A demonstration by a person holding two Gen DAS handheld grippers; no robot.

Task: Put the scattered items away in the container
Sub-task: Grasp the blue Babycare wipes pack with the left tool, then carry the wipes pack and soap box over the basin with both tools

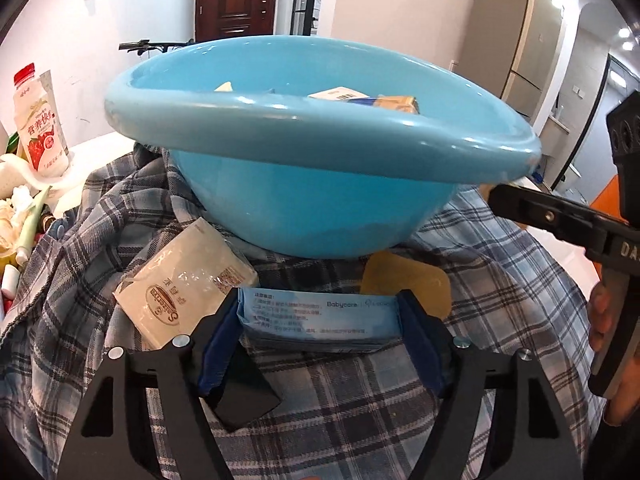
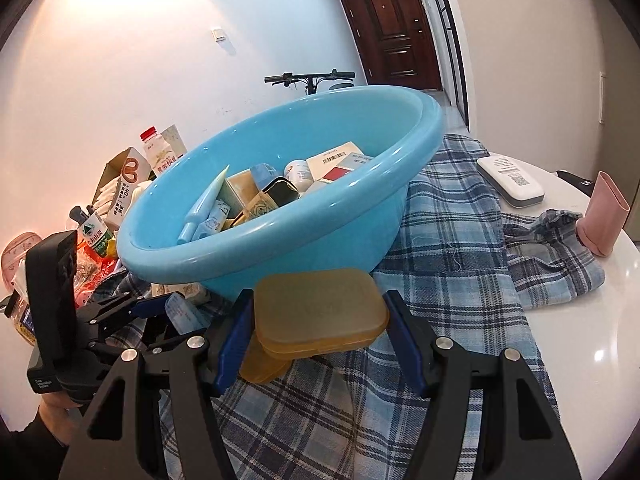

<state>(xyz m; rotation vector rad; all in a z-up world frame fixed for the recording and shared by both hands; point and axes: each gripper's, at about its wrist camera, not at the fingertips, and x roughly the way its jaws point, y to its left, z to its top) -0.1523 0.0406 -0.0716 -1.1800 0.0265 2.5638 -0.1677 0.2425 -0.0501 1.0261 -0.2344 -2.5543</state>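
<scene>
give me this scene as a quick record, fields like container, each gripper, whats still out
container: blue basin, tilted on a plaid shirt, already holding boxes, tubes and a jar
left gripper: shut on a wipes pack in front of the basin
right gripper: shut on an amber case
still out: white sachet beside the wipes pack, remote, pink holder
clutter left of basin: milk bottle, cartons
</scene>
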